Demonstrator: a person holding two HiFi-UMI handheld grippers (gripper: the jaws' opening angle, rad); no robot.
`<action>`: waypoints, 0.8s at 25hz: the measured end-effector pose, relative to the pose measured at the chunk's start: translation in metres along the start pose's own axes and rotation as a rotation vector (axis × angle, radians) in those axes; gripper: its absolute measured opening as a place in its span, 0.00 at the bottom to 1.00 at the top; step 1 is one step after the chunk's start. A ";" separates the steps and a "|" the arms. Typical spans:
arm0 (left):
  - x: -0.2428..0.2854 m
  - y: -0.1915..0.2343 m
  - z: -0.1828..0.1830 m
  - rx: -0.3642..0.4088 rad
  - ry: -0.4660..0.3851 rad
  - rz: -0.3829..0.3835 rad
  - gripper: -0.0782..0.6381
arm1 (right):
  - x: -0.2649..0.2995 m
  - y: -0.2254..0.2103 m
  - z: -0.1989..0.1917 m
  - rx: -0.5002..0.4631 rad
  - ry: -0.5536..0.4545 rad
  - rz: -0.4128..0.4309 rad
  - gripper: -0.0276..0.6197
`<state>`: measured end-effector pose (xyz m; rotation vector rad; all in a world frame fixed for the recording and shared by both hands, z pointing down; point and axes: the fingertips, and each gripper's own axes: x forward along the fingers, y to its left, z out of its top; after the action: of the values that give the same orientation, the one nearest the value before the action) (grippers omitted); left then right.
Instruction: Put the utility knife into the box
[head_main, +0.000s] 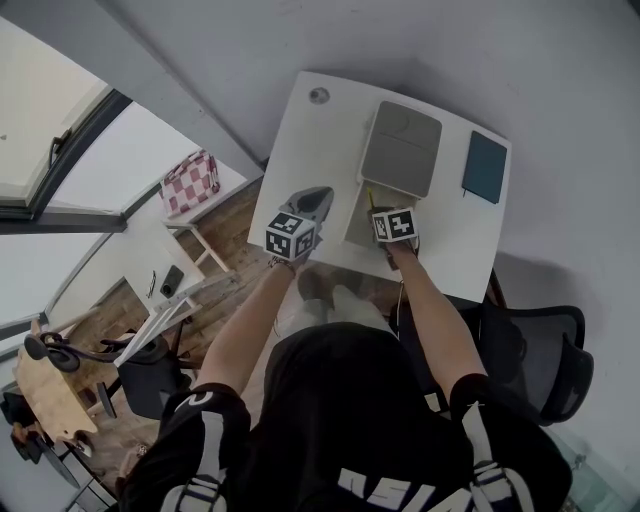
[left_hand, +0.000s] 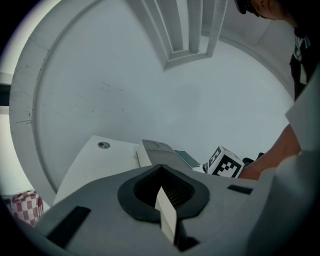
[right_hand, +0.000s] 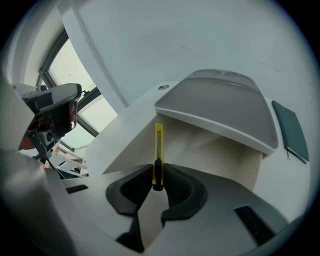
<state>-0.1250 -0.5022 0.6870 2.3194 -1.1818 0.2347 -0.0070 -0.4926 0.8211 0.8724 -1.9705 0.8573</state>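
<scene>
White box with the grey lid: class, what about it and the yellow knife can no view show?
- Floor of the white box: right gripper view, blocked by the right gripper; head view, partly under that gripper, the rest too small.
- Yellow utility knife: rear end buried between the jaws; blade out or retracted, too small to tell.

Square-patterned marker cubes (head_main: 291, 236): black-and-white code patterns, no letters or digits.
Black shirt (head_main: 380, 420): white print at the lower edge, cut off, unreadable.
Slim yellow utility knife (right_hand: 158, 145): no legible marking.
Dark teal notebook (head_main: 485, 167): no legible print on the cover.
</scene>
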 end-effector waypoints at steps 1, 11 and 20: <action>0.000 0.002 0.000 -0.002 0.001 0.002 0.14 | 0.003 -0.001 -0.001 0.004 0.010 -0.001 0.17; 0.003 0.015 -0.002 -0.013 0.016 0.017 0.14 | 0.016 -0.007 -0.003 0.042 0.047 -0.006 0.17; 0.002 0.014 0.002 -0.003 0.017 -0.001 0.14 | 0.007 -0.004 0.004 0.071 -0.005 -0.004 0.18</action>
<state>-0.1348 -0.5115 0.6908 2.3102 -1.1720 0.2521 -0.0081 -0.4997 0.8268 0.9193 -1.9520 0.9282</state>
